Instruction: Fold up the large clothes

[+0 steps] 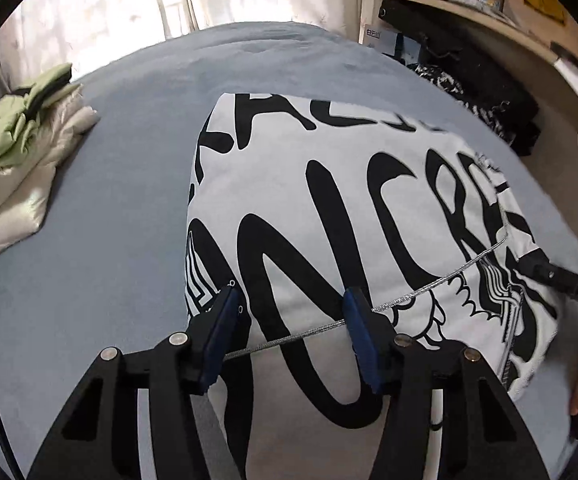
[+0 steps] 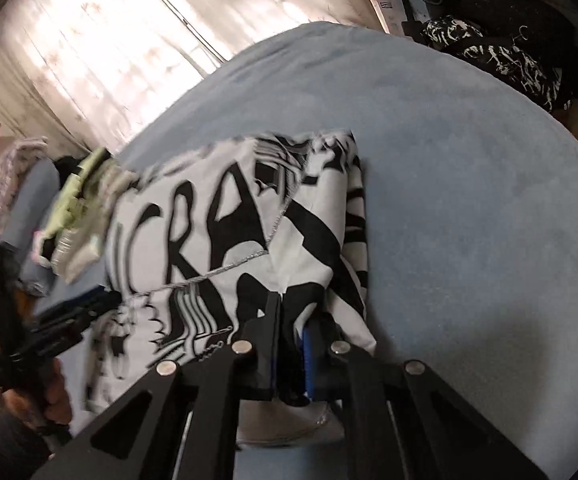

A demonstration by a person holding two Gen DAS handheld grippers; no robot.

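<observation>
One blue bedsheet [image 1: 137, 200] under printed garment [image 1: 329, 208], curtains [image 1: 129, 0] beyond.

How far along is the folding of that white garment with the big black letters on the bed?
Done: the white garment with black lettering lies on the blue bed cover doubled into a compact block. In hand: the right claw is shut on its near corner, while the left claw is open over the near edge, astride a silver drawstring. Left: probably another fold and smoothing.
</observation>
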